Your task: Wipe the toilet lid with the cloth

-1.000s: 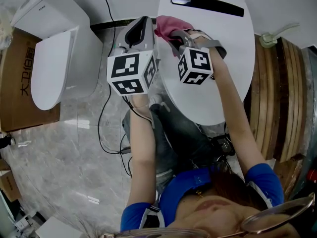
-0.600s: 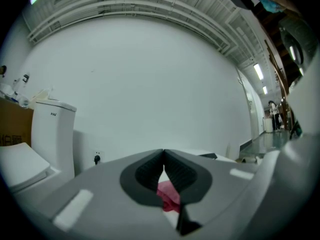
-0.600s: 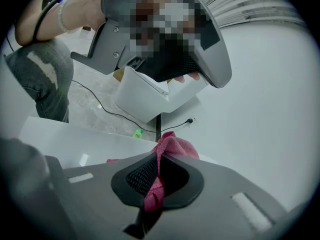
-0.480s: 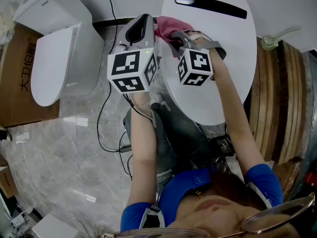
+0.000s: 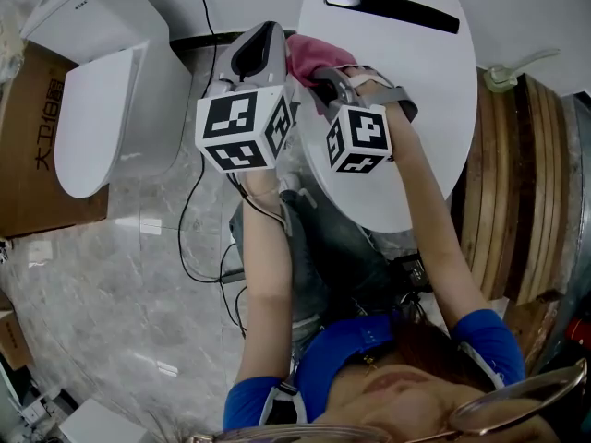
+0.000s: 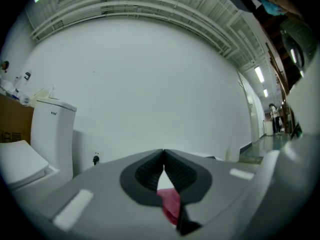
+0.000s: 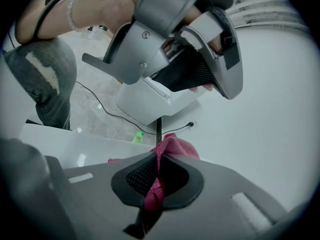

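Observation:
The white oval toilet lid [image 5: 416,81] fills the top middle of the head view. A pink cloth [image 5: 314,53] lies bunched at its left edge. My right gripper [image 5: 319,76] is shut on the cloth, which bulges past the jaw tips in the right gripper view, cloth [image 7: 172,146], gripper [image 7: 159,156]. My left gripper [image 5: 267,31] hovers just left of the cloth, off the lid's edge. Its jaws are shut, tip to tip [image 6: 163,153]. A sliver of pink cloth [image 6: 170,204] shows through the gap low between them.
A second white toilet [image 5: 111,90] stands at the left with a cardboard box [image 5: 28,155] beside it. A black cable [image 5: 196,155] runs from a wall socket down over the marble floor. Wooden planks [image 5: 526,183] lean at the right. The person's knee is under the lid.
The right gripper and the cloth have shifted slightly left and nearer on the lid. The left gripper has edged a little up and left. Both stay shut.

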`<action>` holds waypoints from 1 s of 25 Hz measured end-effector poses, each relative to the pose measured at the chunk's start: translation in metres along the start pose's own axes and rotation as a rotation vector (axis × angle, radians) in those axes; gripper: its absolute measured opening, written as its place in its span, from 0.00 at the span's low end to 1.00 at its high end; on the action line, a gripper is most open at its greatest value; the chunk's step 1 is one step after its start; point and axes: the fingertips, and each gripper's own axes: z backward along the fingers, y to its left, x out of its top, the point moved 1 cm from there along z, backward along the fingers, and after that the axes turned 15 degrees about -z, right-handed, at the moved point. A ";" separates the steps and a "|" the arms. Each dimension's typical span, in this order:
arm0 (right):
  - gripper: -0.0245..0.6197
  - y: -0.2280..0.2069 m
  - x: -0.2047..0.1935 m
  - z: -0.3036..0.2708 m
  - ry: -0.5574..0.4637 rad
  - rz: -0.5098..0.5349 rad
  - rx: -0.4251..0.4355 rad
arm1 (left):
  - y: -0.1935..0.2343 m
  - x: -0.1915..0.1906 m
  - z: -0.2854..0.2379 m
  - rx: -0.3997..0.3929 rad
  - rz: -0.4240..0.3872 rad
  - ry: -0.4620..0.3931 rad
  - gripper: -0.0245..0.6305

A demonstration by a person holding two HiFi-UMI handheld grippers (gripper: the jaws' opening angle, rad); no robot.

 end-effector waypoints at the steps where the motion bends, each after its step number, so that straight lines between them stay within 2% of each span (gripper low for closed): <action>1: 0.05 0.002 0.001 0.001 -0.002 0.003 0.003 | 0.000 0.001 -0.001 0.000 0.001 -0.002 0.04; 17: 0.05 0.027 0.001 0.020 -0.031 0.029 0.013 | -0.005 -0.003 -0.007 -0.004 -0.030 0.018 0.04; 25: 0.05 0.027 -0.004 0.024 -0.040 0.026 0.013 | -0.021 0.001 -0.011 -0.035 -0.049 0.009 0.04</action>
